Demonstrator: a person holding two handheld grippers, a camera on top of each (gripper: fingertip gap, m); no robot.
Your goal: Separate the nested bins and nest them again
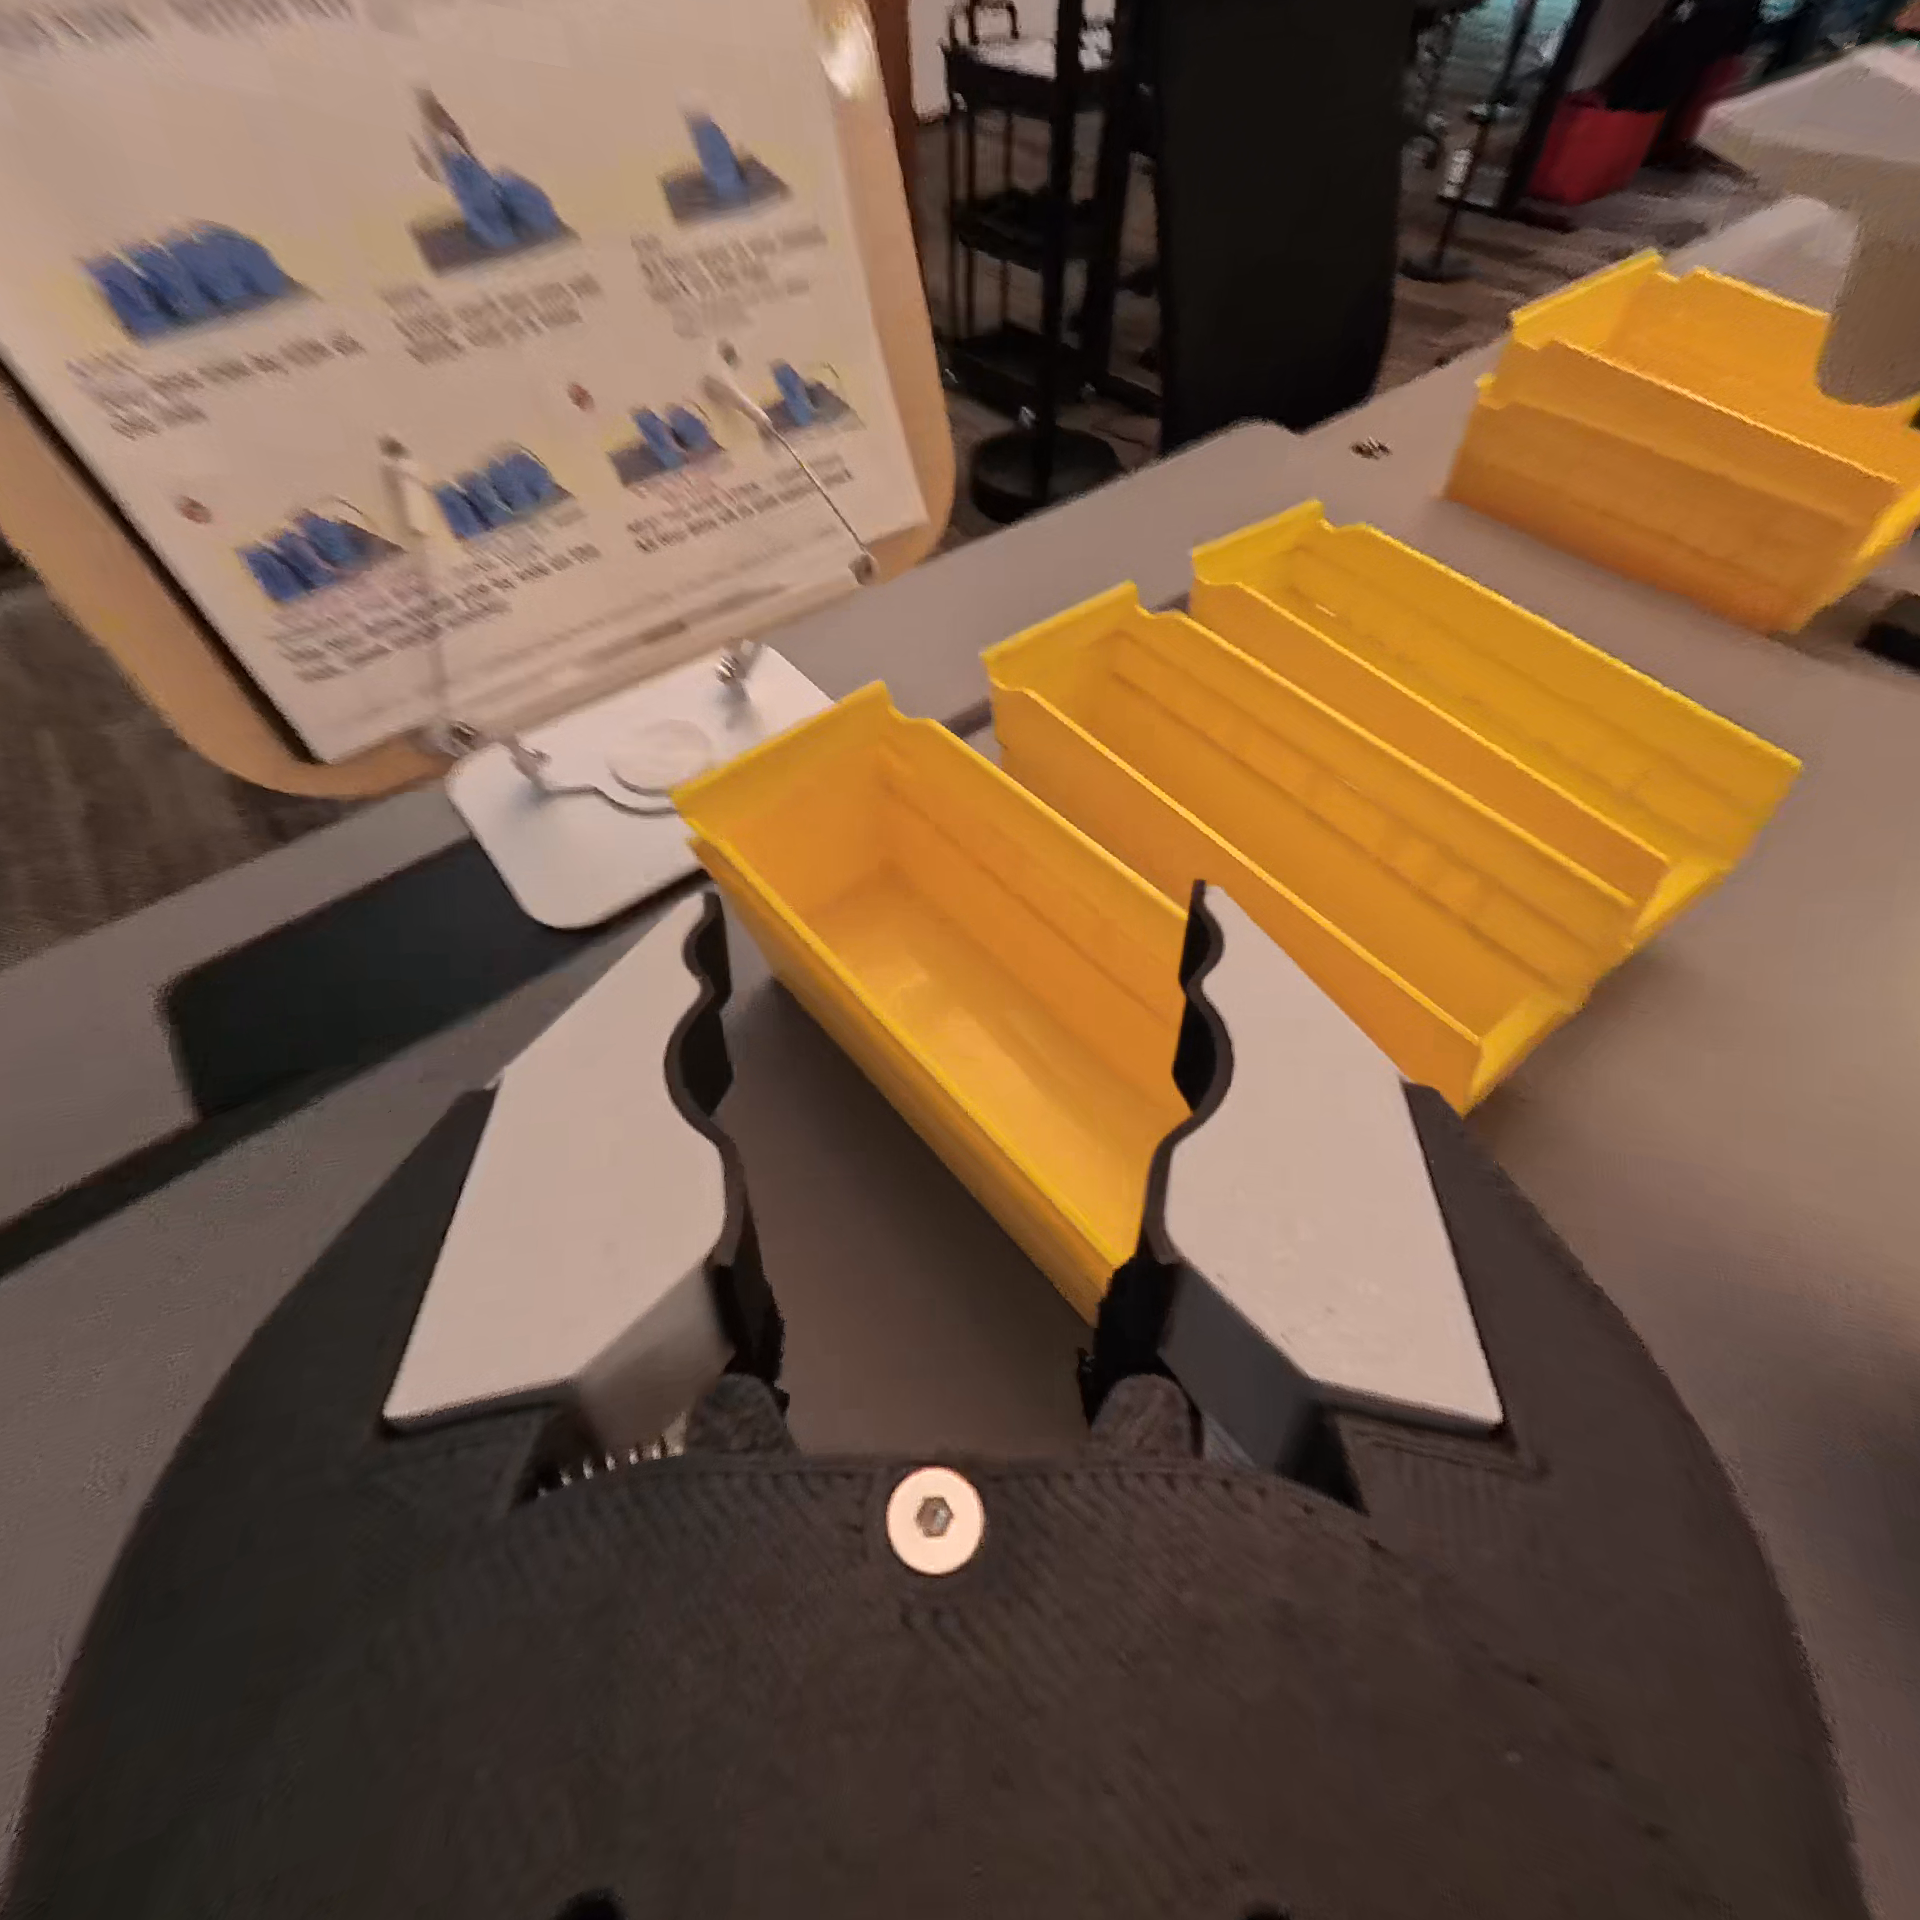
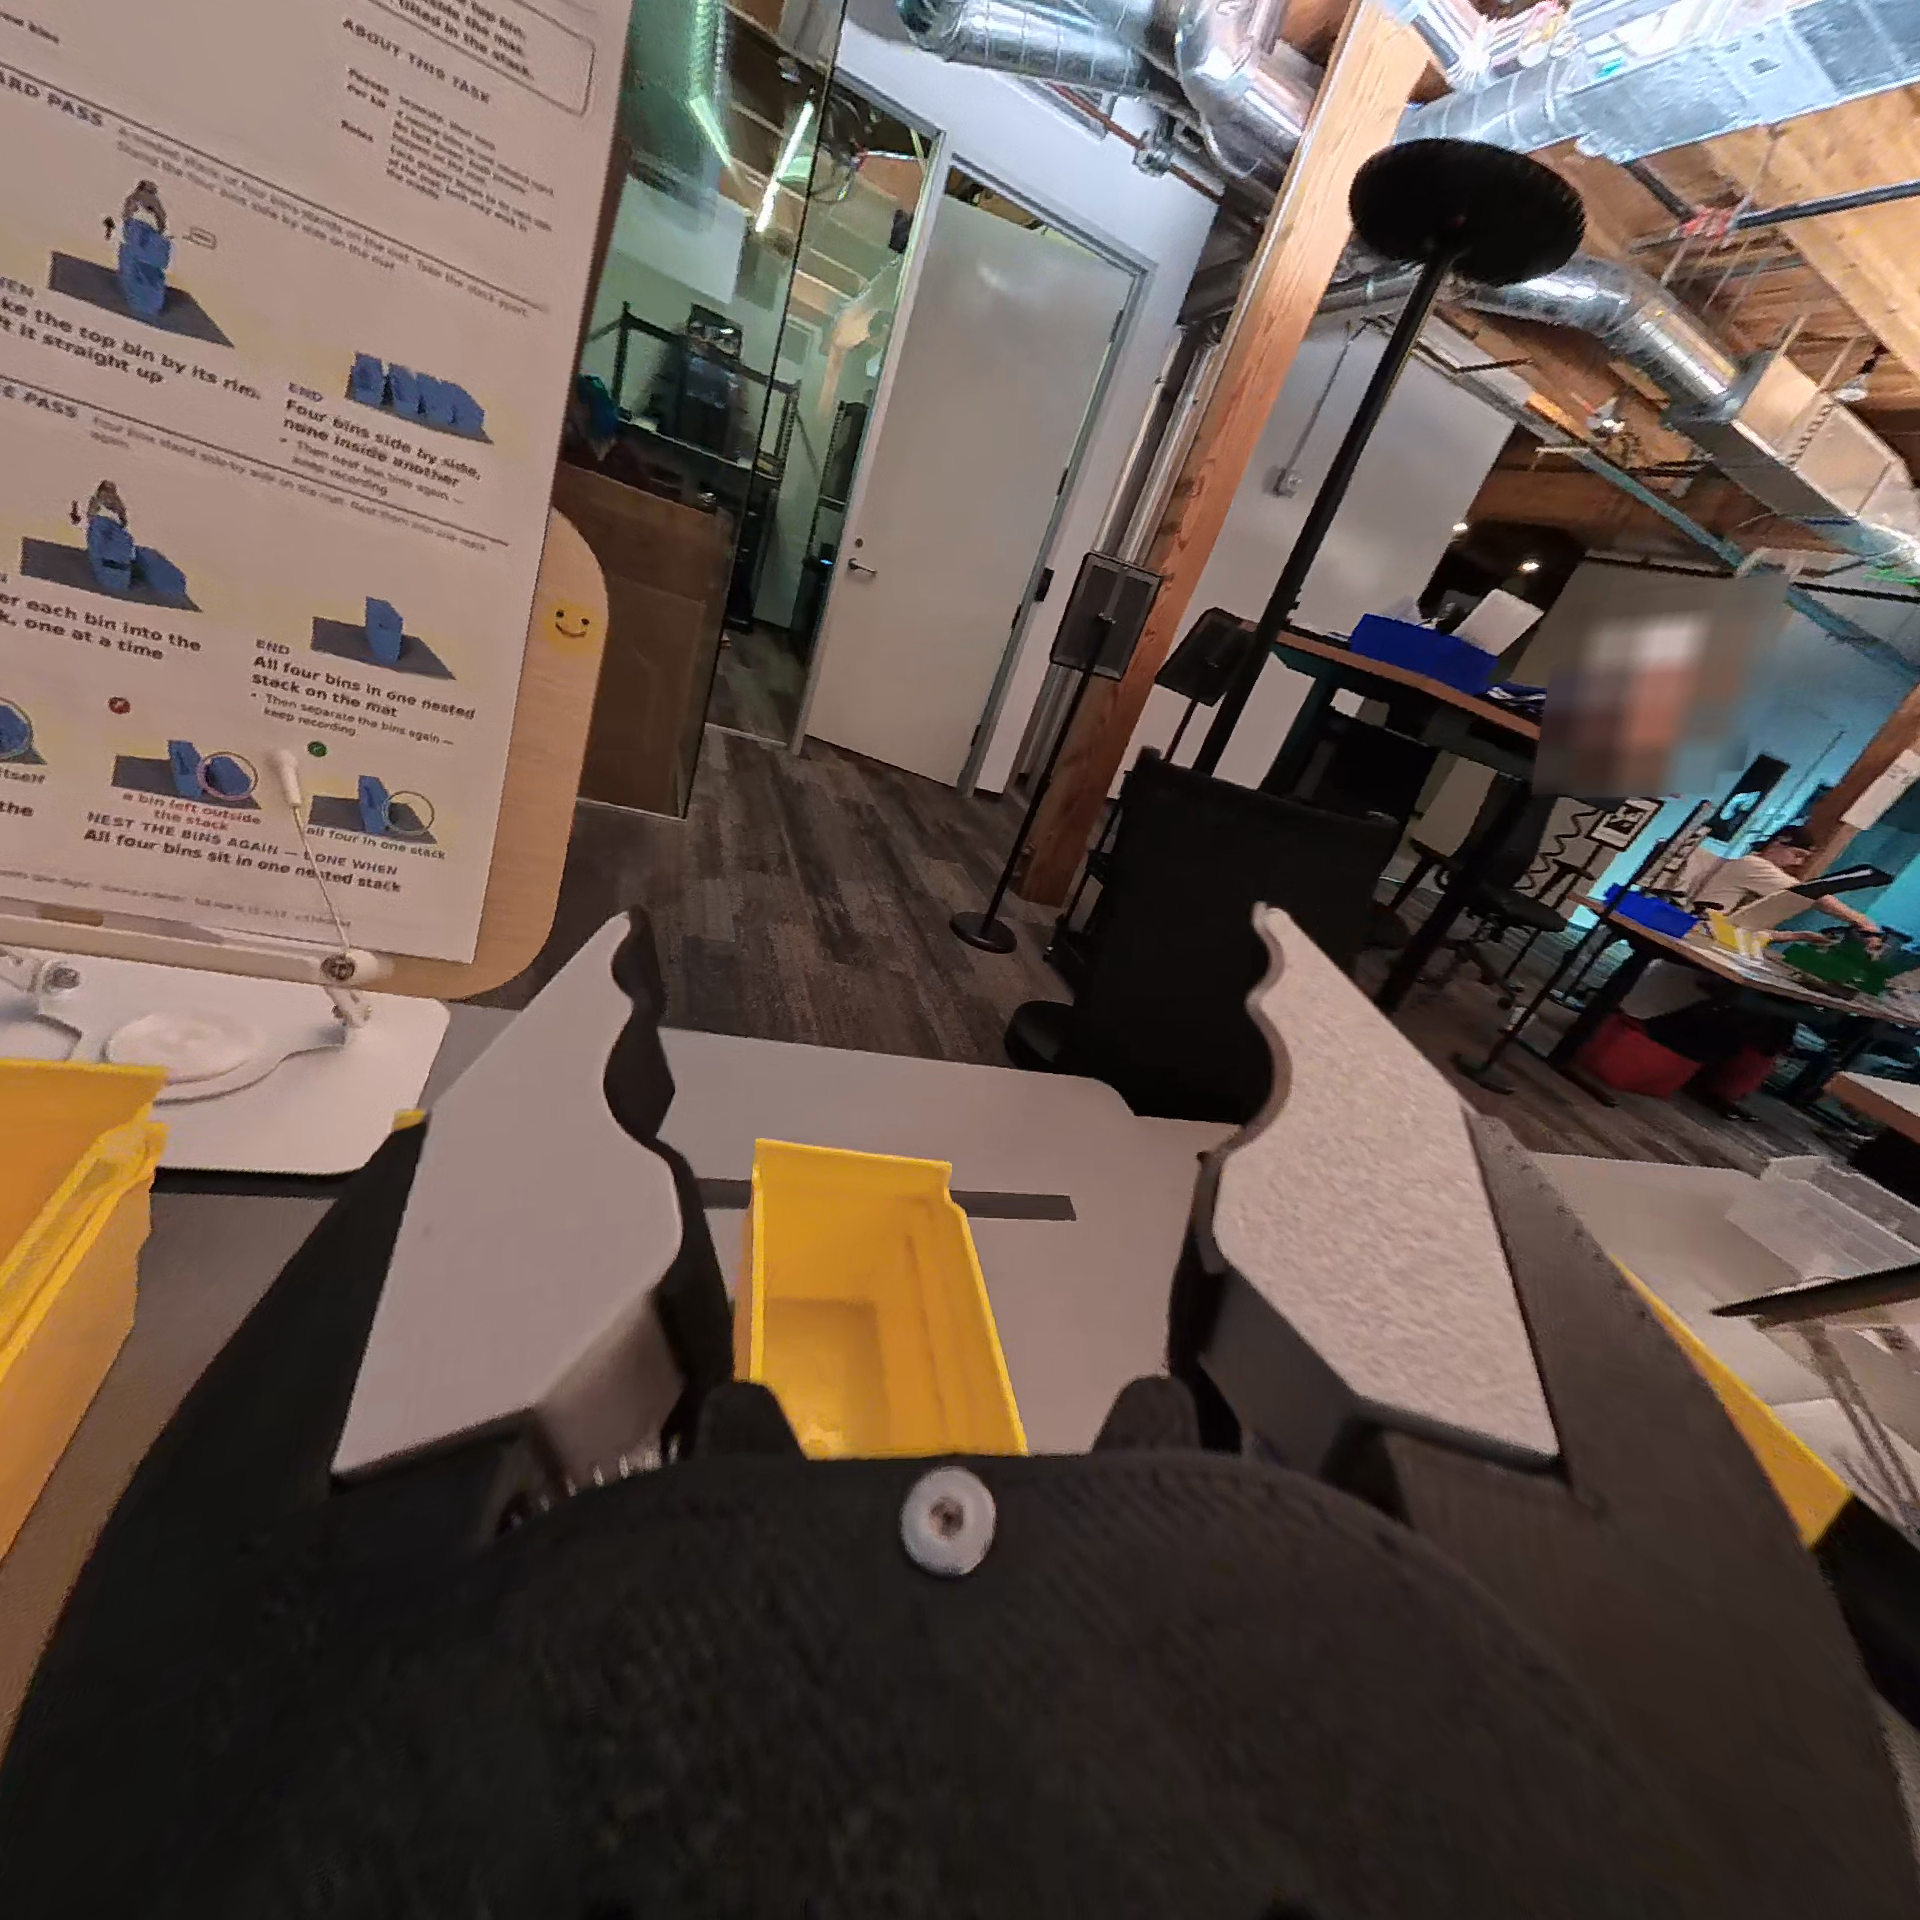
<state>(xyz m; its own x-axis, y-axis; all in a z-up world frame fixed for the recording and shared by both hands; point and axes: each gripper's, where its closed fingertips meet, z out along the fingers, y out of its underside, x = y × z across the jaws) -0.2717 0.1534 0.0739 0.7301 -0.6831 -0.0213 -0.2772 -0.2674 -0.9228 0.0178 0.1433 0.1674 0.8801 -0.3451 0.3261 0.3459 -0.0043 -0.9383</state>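
On the grey table (image 1: 1714, 1195) we see four yellow bins standing apart in a row. Behind them, at the far left, an instruction board (image 1: 416, 343) leans on a white stand (image 1: 582, 831).

We hold the left gripper (image 1: 951, 914) with its jaws spread, hovering over the nearest bin (image 1: 935, 987). That bin's far side passes behind the right finger; neither pad clearly presses on it. Beside it lie the second bin (image 1: 1299, 862) and third bin (image 1: 1507, 717), close together, and the fourth bin (image 1: 1662, 468) sits well apart, farther right.

We hold the right gripper (image 2: 951, 920) wide apart above that last bin (image 2: 873, 1320), which sits low between the fingers, near the left one, ungrasped.
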